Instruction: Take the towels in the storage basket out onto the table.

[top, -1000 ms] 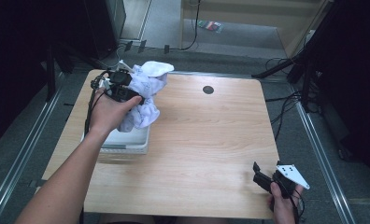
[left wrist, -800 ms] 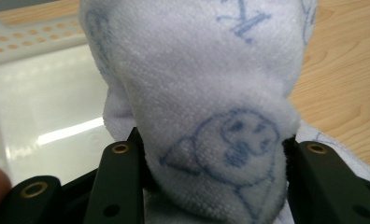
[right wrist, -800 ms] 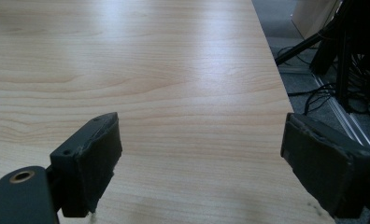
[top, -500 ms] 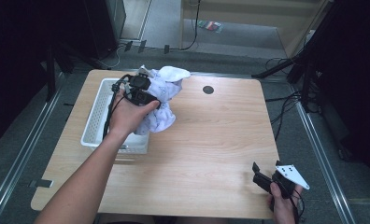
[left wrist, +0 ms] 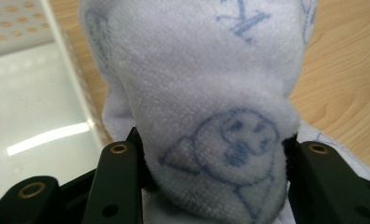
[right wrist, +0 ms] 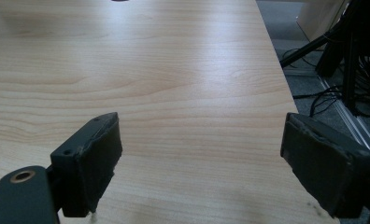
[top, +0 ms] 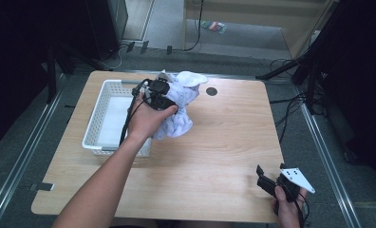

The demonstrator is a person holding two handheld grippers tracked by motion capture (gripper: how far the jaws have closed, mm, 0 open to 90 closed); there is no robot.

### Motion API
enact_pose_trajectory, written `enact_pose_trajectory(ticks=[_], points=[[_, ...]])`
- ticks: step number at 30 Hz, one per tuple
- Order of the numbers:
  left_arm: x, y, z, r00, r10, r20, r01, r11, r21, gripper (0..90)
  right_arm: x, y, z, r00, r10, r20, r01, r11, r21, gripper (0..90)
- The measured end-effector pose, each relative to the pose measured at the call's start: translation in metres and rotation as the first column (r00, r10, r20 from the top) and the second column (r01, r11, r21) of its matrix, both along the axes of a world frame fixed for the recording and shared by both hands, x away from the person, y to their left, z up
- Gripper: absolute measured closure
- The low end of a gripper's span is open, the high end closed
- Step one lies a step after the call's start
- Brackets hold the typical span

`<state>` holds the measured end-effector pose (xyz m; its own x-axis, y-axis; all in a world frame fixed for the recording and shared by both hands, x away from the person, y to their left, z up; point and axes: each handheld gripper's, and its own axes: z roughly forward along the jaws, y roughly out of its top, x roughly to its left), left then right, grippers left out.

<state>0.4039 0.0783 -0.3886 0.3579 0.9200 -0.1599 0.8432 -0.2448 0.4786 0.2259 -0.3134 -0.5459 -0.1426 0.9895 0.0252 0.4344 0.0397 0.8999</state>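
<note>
Between the left gripper's (top: pixel 169 100) jaws hangs a bunched white towel (top: pixel 179 107) printed with blue cartoon figures, pinched near its top so the loose cloth droops toward the wooden table (top: pixel 224 142), just right of the white basket (top: pixel 95 124). In the left gripper view the jaws press into a thick fold from both sides, a grip that likely keeps the bundle together while it is carried. Near the table's front right corner, the right gripper (top: pixel 270 183) waits low over bare wood, jaws spread wide and holding nothing, well apart from the towel.
</note>
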Motion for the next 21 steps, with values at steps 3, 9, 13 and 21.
enact_pose_trajectory(ticks=[3,9,13,21], points=[[0.001,-0.009,-0.004,0.9999,-0.011,-0.007,0.011,0.9999,-0.004,53.2,0.0,0.0,0.0,1.0,-0.002,-0.001,0.002,1.0,0.0,12.8],[0.003,-0.023,-0.013,0.9994,-0.029,-0.02,0.029,0.9996,-0.007,52.8,0.0,0.0,0.0,1.0,-0.004,-0.001,0.004,1.0,-0.003,12.7],[0.006,-0.032,-0.02,0.9989,-0.032,-0.035,0.031,0.9994,-0.016,52.7,0.0,0.001,0.0,1.0,-0.006,-0.002,0.006,1.0,-0.001,12.7],[0.008,-0.049,-0.042,0.9974,-0.043,-0.057,0.044,0.9991,0.001,51.4,0.0,0.0,0.0,1.0,-0.002,0.0,0.002,1.0,-0.001,12.7]])
